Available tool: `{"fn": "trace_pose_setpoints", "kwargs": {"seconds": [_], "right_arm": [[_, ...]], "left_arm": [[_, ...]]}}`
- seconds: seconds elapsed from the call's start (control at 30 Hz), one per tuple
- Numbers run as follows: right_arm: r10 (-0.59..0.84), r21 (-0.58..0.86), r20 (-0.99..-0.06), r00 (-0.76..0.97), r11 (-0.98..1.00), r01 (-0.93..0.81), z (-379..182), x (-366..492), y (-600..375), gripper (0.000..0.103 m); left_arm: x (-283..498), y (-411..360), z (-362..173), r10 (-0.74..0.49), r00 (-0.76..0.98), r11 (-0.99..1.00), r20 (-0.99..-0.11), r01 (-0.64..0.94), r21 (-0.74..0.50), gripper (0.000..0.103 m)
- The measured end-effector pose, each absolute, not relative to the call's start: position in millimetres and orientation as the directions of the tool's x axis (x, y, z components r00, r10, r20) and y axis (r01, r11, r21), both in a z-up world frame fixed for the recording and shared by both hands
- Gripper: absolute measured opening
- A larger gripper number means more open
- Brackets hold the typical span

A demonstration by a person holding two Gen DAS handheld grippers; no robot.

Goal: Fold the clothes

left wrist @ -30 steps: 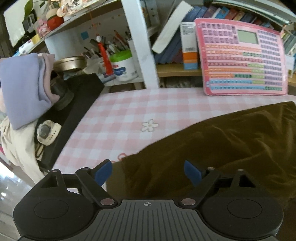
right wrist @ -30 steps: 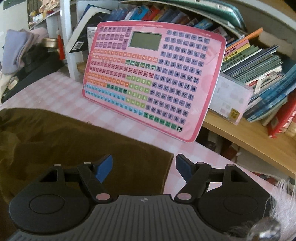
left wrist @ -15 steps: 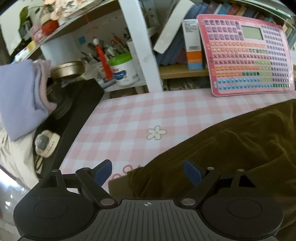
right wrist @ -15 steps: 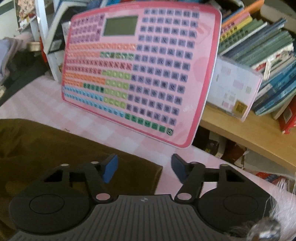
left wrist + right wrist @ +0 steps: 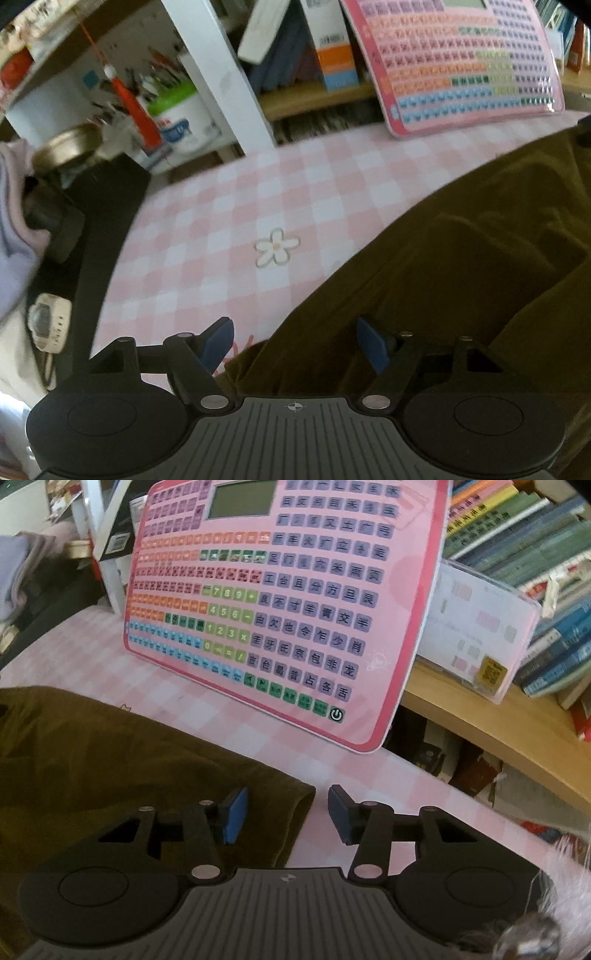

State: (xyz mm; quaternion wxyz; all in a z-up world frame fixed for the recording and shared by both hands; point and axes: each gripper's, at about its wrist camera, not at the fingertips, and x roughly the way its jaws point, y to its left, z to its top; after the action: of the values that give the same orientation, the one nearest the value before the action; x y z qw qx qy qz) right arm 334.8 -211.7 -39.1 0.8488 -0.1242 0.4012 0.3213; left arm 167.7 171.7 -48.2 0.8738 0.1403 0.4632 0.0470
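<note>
A dark olive-brown garment (image 5: 461,266) lies spread on the pink checked tablecloth (image 5: 229,229). In the left wrist view my left gripper (image 5: 295,341) stands open, its blue pads straddling the garment's near left corner. In the right wrist view the same garment (image 5: 110,760) fills the lower left, and its right corner lies between the blue pads of my right gripper (image 5: 284,812). The right gripper's fingers are partly closed in but still apart, with a gap on each side of the cloth.
A pink button-covered learning tablet (image 5: 280,602) leans against the bookshelf (image 5: 517,716) behind the table. A black case (image 5: 96,229) with a watch (image 5: 48,325) and a folded lilac garment (image 5: 11,229) sits at the table's left. A white shelf post (image 5: 218,74) stands at the back.
Both grippers have moved forward and lower toward the garment's corners. The right gripper's fingers have narrowed around the right corner. The left gripper stays wide open.
</note>
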Motion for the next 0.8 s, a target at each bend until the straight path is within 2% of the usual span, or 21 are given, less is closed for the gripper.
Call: {"fn": "trace_pose_setpoints", "kwargs": {"seconds": [0.1, 0.2, 0.27, 0.33, 0.37, 0.47, 0.63, 0.8], "right_arm": [[0.458, 0.043, -0.757, 0.465, 0.746, -0.665, -39, 334, -211, 0.039], [0.47, 0.055, -0.761, 0.448, 0.735, -0.676, -37, 334, -210, 0.031], [0.478, 0.071, -0.769, 0.425, 0.724, -0.686, -36, 334, -208, 0.017], [0.476, 0.078, -0.778, 0.41, 0.721, -0.688, -34, 332, -207, 0.013], [0.472, 0.082, -0.783, 0.406, 0.726, -0.683, -33, 332, -207, 0.011], [0.453, 0.061, -0.776, 0.439, 0.747, -0.662, -23, 324, -210, 0.009], [0.467, -0.009, -0.597, 0.652, 0.809, -0.588, 42, 293, -227, 0.008], [0.408, -0.057, -0.536, 0.739, 0.855, -0.515, 77, 253, -238, 0.008]], "left_arm": [[167, 182, -49, 0.163, 0.563, 0.975, -0.81, 0.035, 0.221, 0.071], [166, 184, -47, 0.103, 0.558, 0.986, -0.823, 0.054, 0.16, 0.049], [167, 183, -46, 0.069, 0.552, 0.99, -0.831, 0.067, 0.127, 0.029], [168, 180, -45, 0.049, 0.543, 0.991, -0.838, 0.081, 0.11, 0.021], [169, 179, -45, 0.052, 0.536, 0.99, -0.843, 0.081, 0.113, 0.014], [163, 182, -25, 0.057, 0.592, 0.993, -0.804, 0.05, 0.107, 0.008], [149, 183, 15, 0.046, 0.721, 0.997, -0.691, 0.011, 0.079, 0.007], [122, 173, 29, 0.0, 0.772, 0.99, -0.635, 0.089, 0.108, 0.006]]}}
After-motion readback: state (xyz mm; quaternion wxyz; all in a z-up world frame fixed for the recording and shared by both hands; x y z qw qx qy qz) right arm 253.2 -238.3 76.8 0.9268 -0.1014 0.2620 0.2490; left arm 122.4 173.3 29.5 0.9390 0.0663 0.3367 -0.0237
